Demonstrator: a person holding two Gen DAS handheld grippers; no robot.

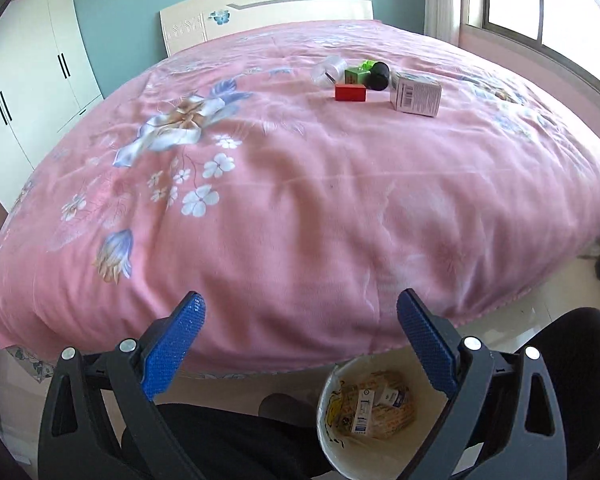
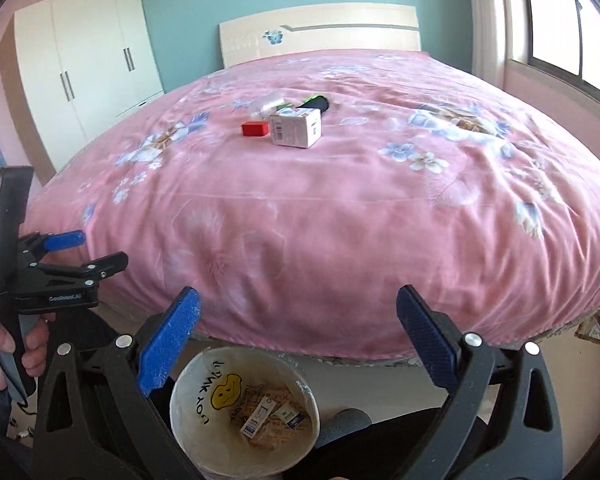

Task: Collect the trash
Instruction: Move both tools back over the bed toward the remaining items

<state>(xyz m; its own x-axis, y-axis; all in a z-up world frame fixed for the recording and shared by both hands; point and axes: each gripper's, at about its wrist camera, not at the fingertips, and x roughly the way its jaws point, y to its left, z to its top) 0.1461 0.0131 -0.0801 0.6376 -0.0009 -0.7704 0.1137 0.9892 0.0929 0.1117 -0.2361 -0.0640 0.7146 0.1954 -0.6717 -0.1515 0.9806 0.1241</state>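
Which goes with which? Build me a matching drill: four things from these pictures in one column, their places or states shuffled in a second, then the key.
Things
1. small red rectangular box
2. white cardboard carton with barcode
3. round white waste bin with yellow smiley
4. right tool

Places or states
A. on the floor at the bed's foot, small cartons inside
B. open, holding nothing
C. on the pink bedspread, left of the white carton
D. on the pink bedspread, nearest of the cluster

Pairs: 1-C, 2-D, 3-A, 4-B
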